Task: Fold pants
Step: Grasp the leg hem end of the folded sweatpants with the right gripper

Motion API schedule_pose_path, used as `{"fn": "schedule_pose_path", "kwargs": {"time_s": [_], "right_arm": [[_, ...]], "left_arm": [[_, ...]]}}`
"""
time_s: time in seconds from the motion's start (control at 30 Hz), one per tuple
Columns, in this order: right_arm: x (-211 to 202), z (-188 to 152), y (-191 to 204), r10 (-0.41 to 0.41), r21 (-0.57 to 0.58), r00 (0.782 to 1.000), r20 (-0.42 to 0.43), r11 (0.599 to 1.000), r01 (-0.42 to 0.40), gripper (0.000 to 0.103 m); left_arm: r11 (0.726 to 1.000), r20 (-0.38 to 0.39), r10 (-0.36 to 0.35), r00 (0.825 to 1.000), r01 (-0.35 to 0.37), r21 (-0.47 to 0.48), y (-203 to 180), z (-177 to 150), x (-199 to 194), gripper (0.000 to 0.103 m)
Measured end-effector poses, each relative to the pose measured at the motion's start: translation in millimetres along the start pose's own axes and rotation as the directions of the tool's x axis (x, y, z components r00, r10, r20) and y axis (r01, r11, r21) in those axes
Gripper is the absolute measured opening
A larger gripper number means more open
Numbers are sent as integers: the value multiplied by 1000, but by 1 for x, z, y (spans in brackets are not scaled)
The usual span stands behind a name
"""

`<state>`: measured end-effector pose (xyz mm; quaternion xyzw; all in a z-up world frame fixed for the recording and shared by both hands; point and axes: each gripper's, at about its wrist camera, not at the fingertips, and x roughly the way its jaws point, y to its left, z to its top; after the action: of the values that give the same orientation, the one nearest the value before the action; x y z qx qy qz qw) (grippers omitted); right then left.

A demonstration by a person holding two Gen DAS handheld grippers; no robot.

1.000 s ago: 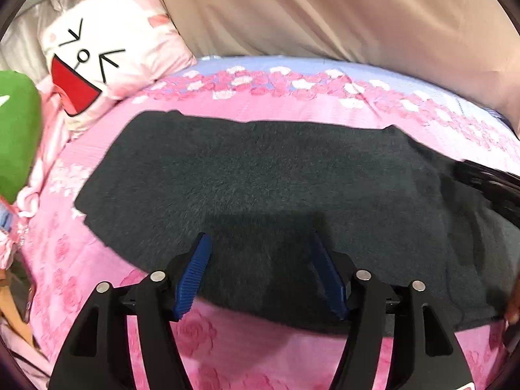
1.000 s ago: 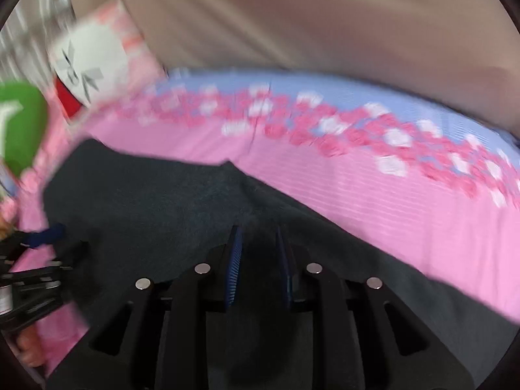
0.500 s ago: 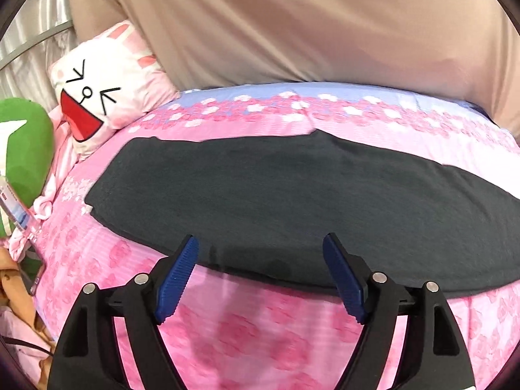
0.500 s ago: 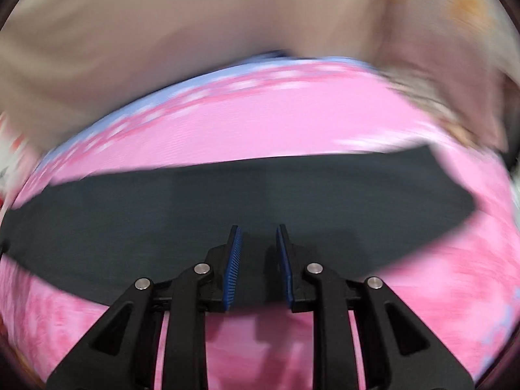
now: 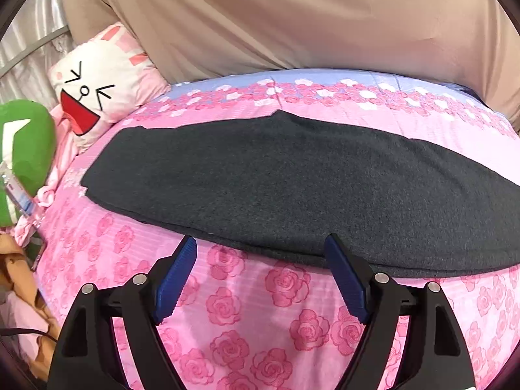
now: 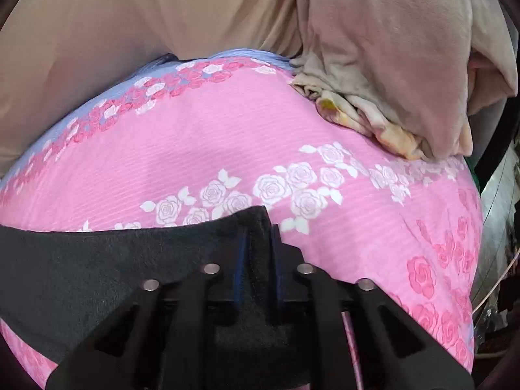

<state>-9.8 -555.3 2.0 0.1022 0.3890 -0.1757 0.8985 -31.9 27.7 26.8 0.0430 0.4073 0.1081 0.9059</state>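
The dark grey pants [image 5: 292, 182] lie flat in a long band across the pink rose-print bed sheet [image 5: 247, 318]. My left gripper [image 5: 260, 247] is open and empty, its blue pads at the near edge of the pants, above the sheet. In the right wrist view the pants [image 6: 97, 269] reach in from the left. My right gripper [image 6: 258, 243] is shut on the end corner of the pants, with the dark cloth pinched between its blue pads.
A white cartoon-face pillow [image 5: 97, 91] and a green plush [image 5: 22, 149] lie at the left of the bed. A beige curtain [image 5: 292, 16] hangs behind. A crumpled beige blanket [image 6: 390, 65] is piled at the bed's far right. Clutter lies beyond the right edge [image 6: 494, 227].
My left gripper has drawn back from over the pants to their near edge, still open. My right gripper, still shut on the cloth, has swung right to the end of the pants.
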Motion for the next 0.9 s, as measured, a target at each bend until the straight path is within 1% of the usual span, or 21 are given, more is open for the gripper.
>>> {"fn": "schedule_pose_path", "kwargs": {"time_s": [0.03,0.07,0.1,0.13,0.17,0.2,0.23,0.27,0.33,0.37,0.4,0.47,0.5,0.57,0.67,0.73,0.87,0.9], "right_arm": [[-9,3,-3,2,9,999,39,1000,-2,7],[-11,4,-6,-6,19,998,58,1000,5,6],[-7,5,-11,-28,25,998,57,999,27,6],[12,3,-20,-59,25,998,-12,998,59,6],[20,2,-28,-40,53,998,-58,998,43,5],[16,1,-36,-11,97,999,-43,995,15,7],[-3,0,-43,-4,127,1000,17,992,1,10],[-17,-3,-44,-2,132,999,50,991,-4,13],[-44,-14,-45,22,129,996,82,991,-32,16],[-53,-20,-45,34,130,996,86,990,-45,24],[-64,-33,-44,49,139,995,81,988,-60,34],[-72,-53,-43,72,151,995,65,985,-81,48],[-73,-60,-44,80,160,995,59,983,-89,49],[-73,-80,-48,119,216,992,40,968,-125,49],[-66,-92,-54,159,283,987,25,946,-160,49],[-62,-94,-54,179,311,984,19,934,-176,51],[-56,-84,-54,202,341,979,9,920,-193,57],[-54,-81,-54,207,347,978,1,917,-195,57]], "left_arm": [[1000,2,13,1000,-13,-1,1,1,-1,79],[1000,5,29,1000,-29,-3,2,3,-2,79],[999,5,38,999,-38,-7,2,4,-2,80],[999,2,42,999,-42,-10,1,5,-1,80],[999,-3,39,999,-39,-12,0,6,0,80],[999,-10,33,999,-33,-10,-3,7,2,80],[1000,-13,31,999,-31,-5,-6,8,2,80],[1000,-11,28,1000,-28,-2,-9,8,1,80],[1000,-7,24,1000,-24,17,-16,8,0,80],[999,-1,19,1000,-19,29,-21,7,-2,80],[999,5,16,1000,-17,39,-25,7,-3,80],[998,13,4,1000,-5,61,-35,5,-5,80],[997,13,-5,1000,4,72,-39,4,-5,81],[996,14,-30,999,28,84,-47,2,-6,81],[994,12,-54,998,52,96,-56,-1,-6,81],[992,4,-69,998,68,104,-60,-5,-6,81],[990,4,-83,997,82,114,-61,-12,-8,82],[990,4,-85,996,84,113,-59,-14,-9,82]]}}
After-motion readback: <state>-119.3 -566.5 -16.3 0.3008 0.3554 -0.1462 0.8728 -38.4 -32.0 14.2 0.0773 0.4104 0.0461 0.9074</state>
